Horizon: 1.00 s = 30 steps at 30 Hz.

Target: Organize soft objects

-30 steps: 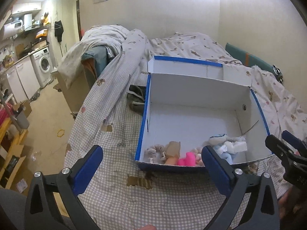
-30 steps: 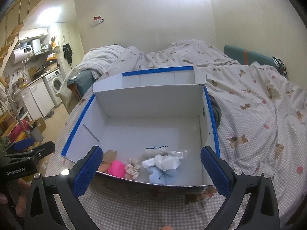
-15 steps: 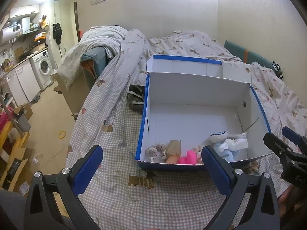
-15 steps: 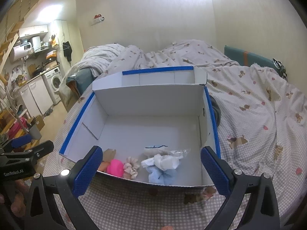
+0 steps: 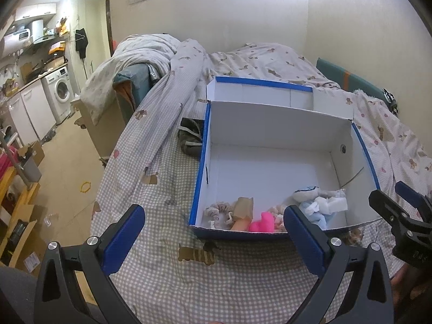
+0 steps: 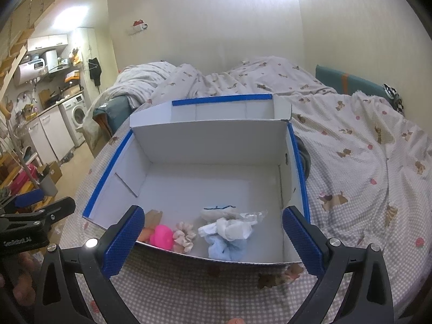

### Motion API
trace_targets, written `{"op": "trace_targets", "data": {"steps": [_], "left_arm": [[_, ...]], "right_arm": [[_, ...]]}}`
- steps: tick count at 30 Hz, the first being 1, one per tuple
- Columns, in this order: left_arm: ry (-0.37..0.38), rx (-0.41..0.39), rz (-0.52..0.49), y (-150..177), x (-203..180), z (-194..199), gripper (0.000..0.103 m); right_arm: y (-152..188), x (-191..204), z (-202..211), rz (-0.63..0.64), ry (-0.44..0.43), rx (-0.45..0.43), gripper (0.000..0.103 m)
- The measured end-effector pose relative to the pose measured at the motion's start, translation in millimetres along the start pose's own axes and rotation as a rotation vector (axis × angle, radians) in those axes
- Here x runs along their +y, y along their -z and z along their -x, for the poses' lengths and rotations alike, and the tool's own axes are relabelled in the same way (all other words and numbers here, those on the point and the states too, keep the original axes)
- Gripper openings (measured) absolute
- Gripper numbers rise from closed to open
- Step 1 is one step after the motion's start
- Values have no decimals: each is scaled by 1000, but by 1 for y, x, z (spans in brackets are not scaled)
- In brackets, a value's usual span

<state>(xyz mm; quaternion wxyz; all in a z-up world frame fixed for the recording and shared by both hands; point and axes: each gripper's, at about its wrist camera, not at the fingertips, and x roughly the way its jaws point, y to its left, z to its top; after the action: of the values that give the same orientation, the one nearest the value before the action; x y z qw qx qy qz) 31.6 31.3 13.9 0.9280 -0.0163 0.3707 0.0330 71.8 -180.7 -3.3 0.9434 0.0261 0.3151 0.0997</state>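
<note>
A white cardboard box with blue edges (image 5: 270, 124) (image 6: 216, 140) lies open on the checked bedsheet. Along its near wall lie several soft things: a pink plush (image 5: 261, 222) (image 6: 161, 236), a frilly scrunchie (image 5: 217, 212) (image 6: 185, 233), a tan piece (image 5: 243, 207), and white and light blue cloth (image 5: 318, 206) (image 6: 226, 236). My left gripper (image 5: 213, 239) is open and empty, above the sheet in front of the box. My right gripper (image 6: 212, 240) is open and empty over the box's near edge; it also shows in the left wrist view (image 5: 399, 216).
A rumpled duvet (image 6: 270, 81) covers the far bed. A dark bag (image 5: 190, 136) lies left of the box. The bed's left edge drops to a floor with cardboard boxes (image 5: 29, 156); a washing machine (image 5: 60, 94) stands beyond. A teal cushion (image 6: 351, 83) lies at the right wall.
Both grippers have drawn back and risen slightly from the box, which looks a little smaller. Nothing was taken hold of or let go.
</note>
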Motion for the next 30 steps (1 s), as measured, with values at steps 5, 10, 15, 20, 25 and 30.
{"op": "trace_targets", "data": {"steps": [5, 10, 15, 20, 25, 30], "left_arm": [[3, 7, 3, 0, 0, -2, 102], [4, 7, -6, 0, -1, -3, 102], [2, 3, -16, 1, -3, -3, 102], [1, 5, -14, 2, -4, -3, 102], [2, 5, -15, 1, -4, -3, 102], [4, 1, -20, 2, -5, -3, 102]], "right_arm": [[1, 1, 0, 6, 1, 1, 103], [1, 0, 0, 3, 2, 0, 103], [1, 1, 0, 2, 6, 3, 103], [1, 1, 0, 4, 6, 2, 103], [1, 1, 0, 2, 6, 2, 103], [1, 1, 0, 3, 6, 3, 103]]}}
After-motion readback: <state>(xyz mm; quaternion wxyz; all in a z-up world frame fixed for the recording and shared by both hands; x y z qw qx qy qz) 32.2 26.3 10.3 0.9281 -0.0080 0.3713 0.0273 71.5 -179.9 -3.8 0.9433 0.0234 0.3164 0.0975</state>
